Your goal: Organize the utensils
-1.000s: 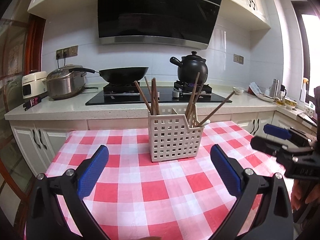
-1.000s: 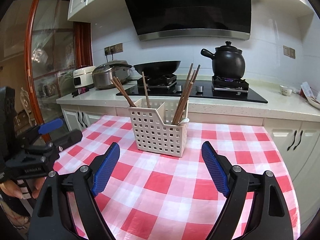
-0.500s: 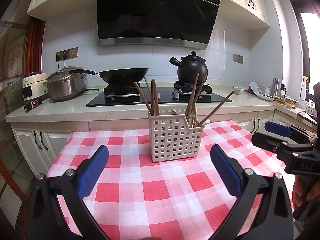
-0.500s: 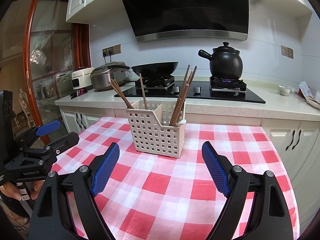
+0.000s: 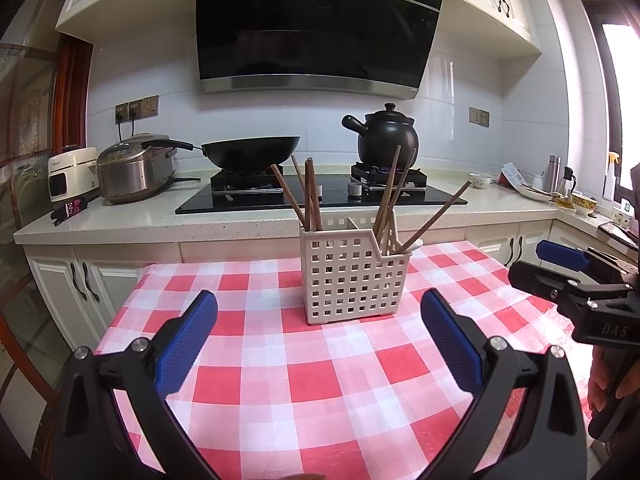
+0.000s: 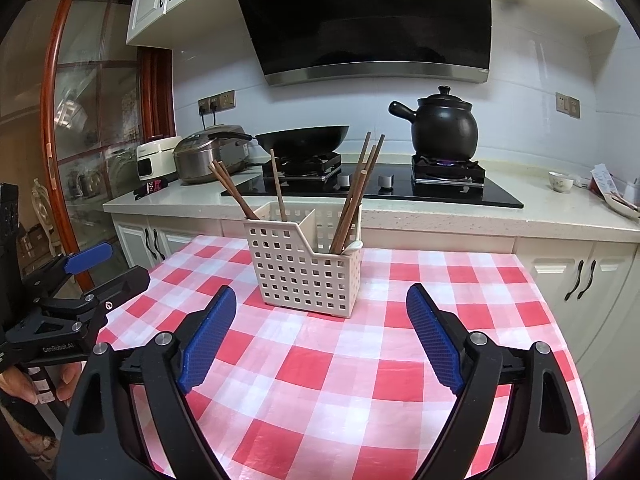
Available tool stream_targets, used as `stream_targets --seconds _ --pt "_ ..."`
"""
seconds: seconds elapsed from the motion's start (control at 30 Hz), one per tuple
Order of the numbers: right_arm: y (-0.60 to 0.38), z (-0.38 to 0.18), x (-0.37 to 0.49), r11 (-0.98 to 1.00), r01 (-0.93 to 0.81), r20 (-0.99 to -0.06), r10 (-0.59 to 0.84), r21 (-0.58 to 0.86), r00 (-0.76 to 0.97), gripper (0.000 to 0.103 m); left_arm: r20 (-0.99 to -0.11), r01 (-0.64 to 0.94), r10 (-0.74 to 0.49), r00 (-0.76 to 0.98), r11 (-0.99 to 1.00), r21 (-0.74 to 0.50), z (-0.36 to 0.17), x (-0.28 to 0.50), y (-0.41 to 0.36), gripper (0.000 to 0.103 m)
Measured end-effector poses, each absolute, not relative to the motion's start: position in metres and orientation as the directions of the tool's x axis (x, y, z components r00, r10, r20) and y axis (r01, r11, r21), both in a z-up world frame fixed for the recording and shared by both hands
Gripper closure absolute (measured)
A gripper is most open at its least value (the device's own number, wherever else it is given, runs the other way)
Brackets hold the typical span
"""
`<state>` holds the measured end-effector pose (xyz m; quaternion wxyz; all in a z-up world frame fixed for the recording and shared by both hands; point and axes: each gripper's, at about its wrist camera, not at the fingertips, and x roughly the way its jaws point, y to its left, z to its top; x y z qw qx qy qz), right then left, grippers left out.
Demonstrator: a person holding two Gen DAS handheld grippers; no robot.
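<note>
White plastic caddy (image 5: 355,278) w/ wooden chopsticks (image 5: 308,196) split across both compartments stands near the table's far edge, my left tongs (image 5: 318,346) & right tongs (image 6: 320,338) both released & empty, so sorting's either pending or finished.

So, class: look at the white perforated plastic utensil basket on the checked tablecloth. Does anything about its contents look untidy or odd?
Yes. The brown wooden chopsticks are split between both compartments of the white perforated plastic basket and splay in different directions. One chopstick leans far out past the right rim. A white spoon shares the right compartment.
</note>
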<state>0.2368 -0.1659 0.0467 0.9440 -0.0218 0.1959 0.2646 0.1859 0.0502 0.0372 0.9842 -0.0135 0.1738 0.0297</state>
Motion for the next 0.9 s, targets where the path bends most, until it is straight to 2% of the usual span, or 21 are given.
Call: stream_targets --seconds 0.9 --pt "-0.1608 0.0472 0.2326 0.851 -0.523 -0.382 0.498 0.044 0.778 0.021 -0.334 -0.049 0.036 0.942 0.998 -0.032 0.0394 0.1837 0.0434 0.005"
